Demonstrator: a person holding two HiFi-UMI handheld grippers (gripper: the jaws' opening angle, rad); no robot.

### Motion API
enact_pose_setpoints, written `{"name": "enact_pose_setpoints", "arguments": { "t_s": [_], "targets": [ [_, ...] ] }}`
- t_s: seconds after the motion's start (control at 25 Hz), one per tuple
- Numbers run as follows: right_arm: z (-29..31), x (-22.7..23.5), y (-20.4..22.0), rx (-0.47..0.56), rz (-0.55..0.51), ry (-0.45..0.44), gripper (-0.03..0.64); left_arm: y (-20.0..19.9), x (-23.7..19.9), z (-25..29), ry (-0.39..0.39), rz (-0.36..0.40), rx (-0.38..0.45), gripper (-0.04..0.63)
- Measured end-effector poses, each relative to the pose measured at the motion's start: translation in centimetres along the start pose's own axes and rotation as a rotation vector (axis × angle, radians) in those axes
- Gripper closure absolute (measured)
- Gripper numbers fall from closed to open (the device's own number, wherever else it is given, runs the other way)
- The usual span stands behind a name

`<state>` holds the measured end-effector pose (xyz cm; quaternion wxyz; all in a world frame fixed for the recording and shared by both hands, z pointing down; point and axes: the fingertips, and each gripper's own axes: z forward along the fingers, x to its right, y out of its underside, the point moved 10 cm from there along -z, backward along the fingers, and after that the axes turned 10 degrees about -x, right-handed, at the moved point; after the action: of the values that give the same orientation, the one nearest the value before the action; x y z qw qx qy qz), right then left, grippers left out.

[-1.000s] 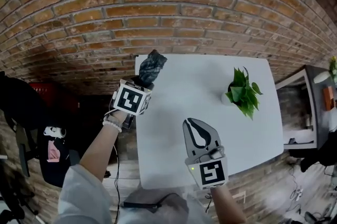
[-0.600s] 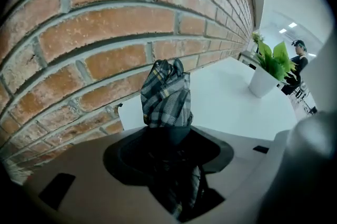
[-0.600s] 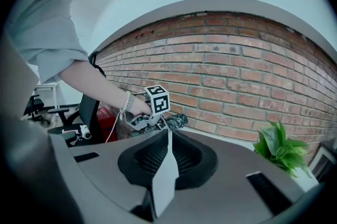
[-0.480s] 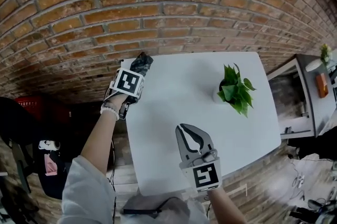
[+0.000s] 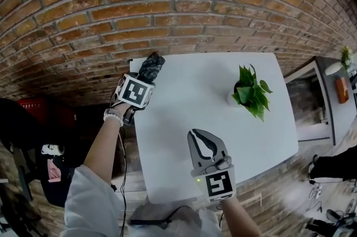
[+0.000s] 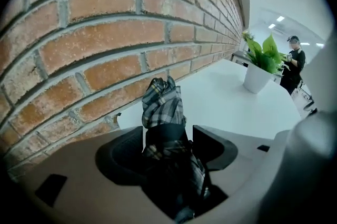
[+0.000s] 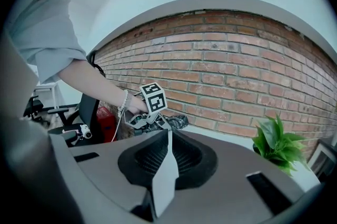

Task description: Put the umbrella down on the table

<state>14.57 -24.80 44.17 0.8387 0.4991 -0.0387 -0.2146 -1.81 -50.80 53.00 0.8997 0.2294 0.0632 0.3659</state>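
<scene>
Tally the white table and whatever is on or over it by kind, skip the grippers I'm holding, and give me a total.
White table: 1
Folded plaid umbrella: 1
Potted plant: 1
Total: 3

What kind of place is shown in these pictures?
Probably an indoor office or studio room: a brick wall, a white table beside it, and a potted plant on the table.

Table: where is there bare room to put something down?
Free: the middle between umbrella and plant, and the table's right front corner. Crowded: the left back corner, by the umbrella; the right gripper hangs over the front part.
</scene>
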Motion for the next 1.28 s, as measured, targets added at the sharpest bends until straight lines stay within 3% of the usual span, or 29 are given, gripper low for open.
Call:
{"name": "enact_pose_setpoints", "arguments": {
  "t_s": [0.16, 0.32, 0.48, 0.72, 1.04, 1.28],
  "targets": [
    [-0.6, -0.3, -0.5, 0.011, -0.010, -0.012, 0.563, 1.1, 0.4, -2.3, -0.019, 0.037, 0.077, 0.299],
    [-1.8, -0.3, -1.1, 0.038, -0.025, -0.022, 0.563, 2.4, 1.1, -6.1, -0.044, 0.007, 0.172, 0.318],
    [-3.3, -0.5, -1.7, 0.070, -0.025, -0.021, 0.563, 4.2, 2.0, -10.5, -0.148, 0.012, 0.298, 0.440],
    [-5.5, -1.3, -2.9, 0.114, -0.047, -0.047, 0.563, 6.6, 4.4, -17.0, -0.204, -0.031, 0.452, 0.553],
    [-9.0, -2.1, -5.0, 0.207, -0.073, -0.059, 0.563, 9.8, 8.7, -25.3, -0.226, -0.058, 0.603, 0.577],
    [-11.5, -2.8, -6.2, 0.262, -0.072, -0.065, 0.563, 12.0, 12.4, -29.1, -0.242, 0.025, 0.637, 0.577]
  ]
}}
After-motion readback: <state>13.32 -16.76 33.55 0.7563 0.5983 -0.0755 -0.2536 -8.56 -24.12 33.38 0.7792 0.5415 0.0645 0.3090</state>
